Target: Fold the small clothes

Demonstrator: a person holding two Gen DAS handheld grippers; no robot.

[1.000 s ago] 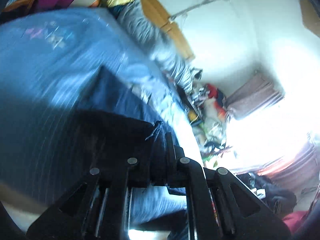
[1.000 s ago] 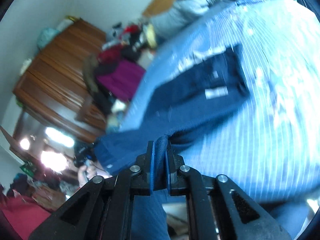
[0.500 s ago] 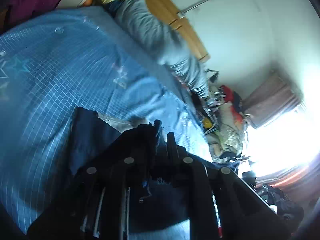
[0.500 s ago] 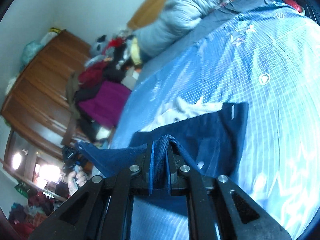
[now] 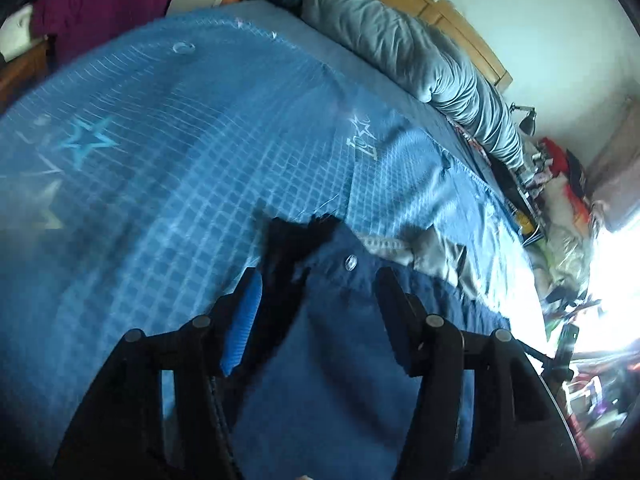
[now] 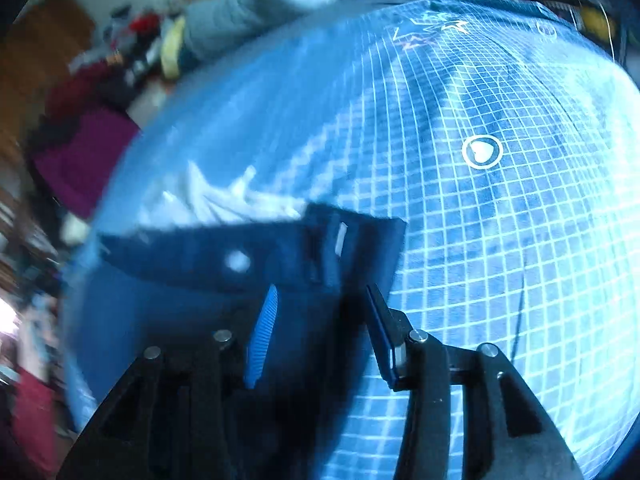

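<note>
The dark navy cloth garment (image 5: 360,320) lies flat on the blue grid-patterned bedsheet (image 5: 160,168), limp, light and easily creased. The left gripper (image 5: 318,276) and right gripper (image 6: 320,292) have just been opening, jaws half-spread over the fabric, gripping nothing. It is best pinched at corners or hems.

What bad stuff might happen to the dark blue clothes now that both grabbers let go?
1. The left gripper and right gripper have just been opening, and the navy garment sits loose between their fingers, so a finger might snag it on pulling away and undo the fold.
2. A pale cloth lies against the garment's far edge and might get dragged into the next fold.
</note>
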